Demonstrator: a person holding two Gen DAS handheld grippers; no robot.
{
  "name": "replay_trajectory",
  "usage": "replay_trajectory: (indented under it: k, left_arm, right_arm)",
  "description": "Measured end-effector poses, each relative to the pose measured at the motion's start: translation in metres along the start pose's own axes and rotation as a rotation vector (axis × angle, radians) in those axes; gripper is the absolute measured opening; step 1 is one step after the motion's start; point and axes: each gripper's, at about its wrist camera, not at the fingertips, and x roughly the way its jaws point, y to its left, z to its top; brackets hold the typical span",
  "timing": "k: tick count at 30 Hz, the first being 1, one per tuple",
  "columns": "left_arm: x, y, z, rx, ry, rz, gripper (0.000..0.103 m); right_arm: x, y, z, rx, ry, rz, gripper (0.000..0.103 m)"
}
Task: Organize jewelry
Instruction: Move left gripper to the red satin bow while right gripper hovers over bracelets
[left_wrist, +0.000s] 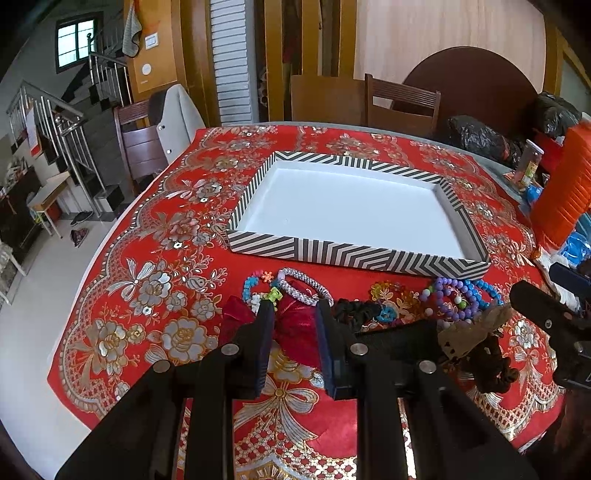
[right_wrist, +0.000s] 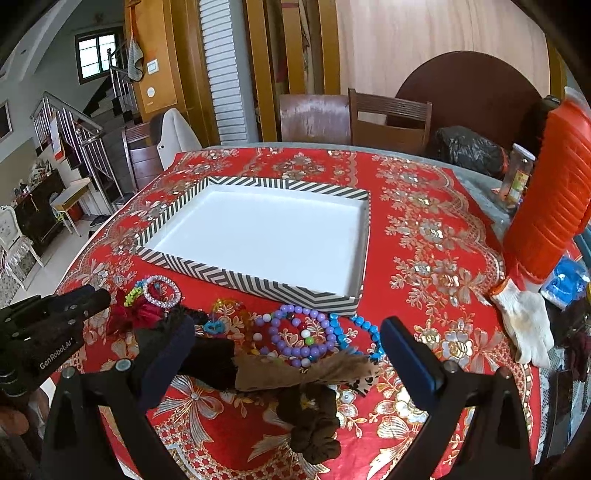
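Left tongs (left_wrist: 293, 325): we see them partly open, straddling the red bow (left_wrist: 295, 326), grip not confirmed.
Right tongs (right_wrist: 288, 354): we see them wide open, holding nothing, above the brown scrunchie (right_wrist: 314, 421).
Bracelets (right_wrist: 299, 336): on bench, just before the striped tray (right_wrist: 258, 280).

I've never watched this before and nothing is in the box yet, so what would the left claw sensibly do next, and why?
Probably close the left gripper on the red bow and lift it. Its fingers already sit on either side of the bow with a gap between them, and the striped box just beyond holds nothing. The right gripper hangs wide open over the brown scrunchie.
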Motion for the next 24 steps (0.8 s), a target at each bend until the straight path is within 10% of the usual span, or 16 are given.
replay_trajectory:
  k: [24]
  left_arm:
    - [0.0037, -0.0015, -0.0029, -0.026, 0.027, -0.02, 0.037]
  right_arm:
    - [0.0021, 0.0045, -0.0048, -0.008, 0.026, 0.007, 0.102]
